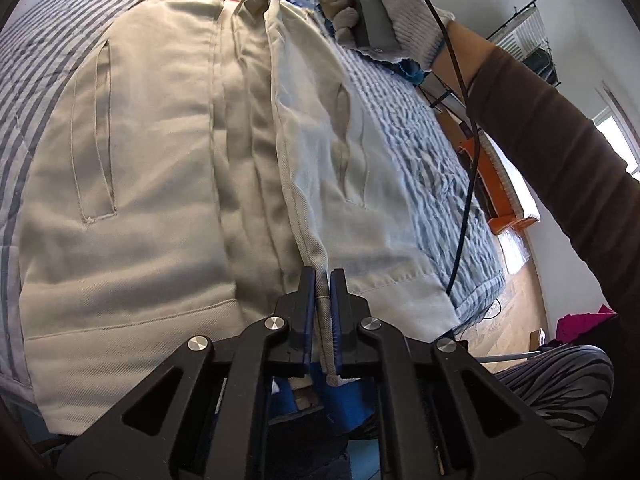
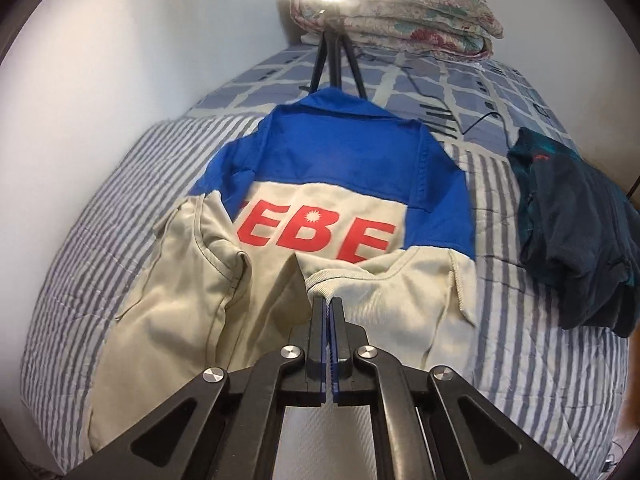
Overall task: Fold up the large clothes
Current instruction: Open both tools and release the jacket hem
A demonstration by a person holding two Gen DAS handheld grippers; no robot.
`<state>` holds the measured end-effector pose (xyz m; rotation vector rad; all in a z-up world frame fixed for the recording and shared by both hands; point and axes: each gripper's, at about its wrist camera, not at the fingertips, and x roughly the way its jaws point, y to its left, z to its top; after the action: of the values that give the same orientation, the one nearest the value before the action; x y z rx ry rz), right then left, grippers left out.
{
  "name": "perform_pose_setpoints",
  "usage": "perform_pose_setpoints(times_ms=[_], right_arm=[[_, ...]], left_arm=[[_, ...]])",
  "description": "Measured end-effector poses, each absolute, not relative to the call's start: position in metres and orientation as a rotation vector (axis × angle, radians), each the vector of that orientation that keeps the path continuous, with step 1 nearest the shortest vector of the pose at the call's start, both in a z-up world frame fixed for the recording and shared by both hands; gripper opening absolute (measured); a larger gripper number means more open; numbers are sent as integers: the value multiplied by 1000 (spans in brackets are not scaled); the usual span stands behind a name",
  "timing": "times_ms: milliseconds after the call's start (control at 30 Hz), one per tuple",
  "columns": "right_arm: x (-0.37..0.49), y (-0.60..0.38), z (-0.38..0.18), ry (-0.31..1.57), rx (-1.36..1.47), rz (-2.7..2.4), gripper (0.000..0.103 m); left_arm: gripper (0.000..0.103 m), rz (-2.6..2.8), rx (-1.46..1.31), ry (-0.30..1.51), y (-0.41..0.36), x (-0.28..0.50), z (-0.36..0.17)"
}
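We see a large beige and blue jacket (image 2: 320,184) spread on a bed with a striped cover (image 2: 100,220). It lies with its back up, and red letters (image 2: 316,236) are printed across the beige part, under the blue shoulders.

In the left wrist view, the left gripper (image 1: 323,276) is closed on a thick seam edge (image 1: 308,236) of the beige cloth. This edge runs straight between the two fingers (image 1: 306,300) and continues down behind them, so the pads press on it from both sides. The rest of the jacket stretches away from the fingers, over the bed, with a slit pocket (image 1: 98,132) at the left side.

In the right wrist view, the right gripper (image 2: 328,300) is fully closed too. Its fingers (image 2: 318,328) meet at a folded edge of the beige cloth (image 2: 320,280), and a small peak of fabric stands just beyond the tips. We believe a thin layer of the jacket is pinched there, though the pads hide the contact itself.

In the left wrist view we find also a gloved hand (image 1: 384,12) holding the other gripper's handle at the far end of the jacket, with a black cable (image 1: 464,120) hanging from it.

A dark folded garment (image 2: 576,232) lies on the bed at the right of the jacket, apart from it. A flowered quilt (image 2: 400,20) is stacked at the far end of the bed, near a black tripod (image 2: 336,64).
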<state>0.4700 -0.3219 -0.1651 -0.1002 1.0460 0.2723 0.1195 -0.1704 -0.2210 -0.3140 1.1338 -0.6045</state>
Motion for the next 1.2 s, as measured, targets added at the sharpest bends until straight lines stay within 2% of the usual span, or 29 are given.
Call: perform_pose_setpoints(times_ms=[200,233,333,500,633,767,900,967,1067,1200], right_arm=[[480,-303,-218,1099,-133,261,0],[480,-308,-213,1097,-94,276,3],[467,-341,-175,1020,83,324,24],[401,-404,-134,902,113,275,23],[362,-423,-145,932,88,241,21],[338,-412,-180,1024,109,278,21],[317,-392,-211,1062,57,262,22],[309,-386,-217,1025,27,227,22],[308,-387,-209,1057,53,249,22],[278,-379,-179,1018,34,296,24]], left_arm=[[5,-591,-297,1145,-168,120,-225],[5,-596,-303,1150,-167,120,-226],[6,-614,-332,1150,-164,118,-223],[6,-654,-338,1085,-146,107,-205],[6,-611,-317,999,-118,100,-186],[6,-505,-312,970,-93,108,-182],[6,-441,-317,993,-83,122,-197],[6,-449,-329,1054,-83,126,-213],[6,-466,-391,1147,-79,126,-250],[6,-490,-363,1127,-76,118,-241]])
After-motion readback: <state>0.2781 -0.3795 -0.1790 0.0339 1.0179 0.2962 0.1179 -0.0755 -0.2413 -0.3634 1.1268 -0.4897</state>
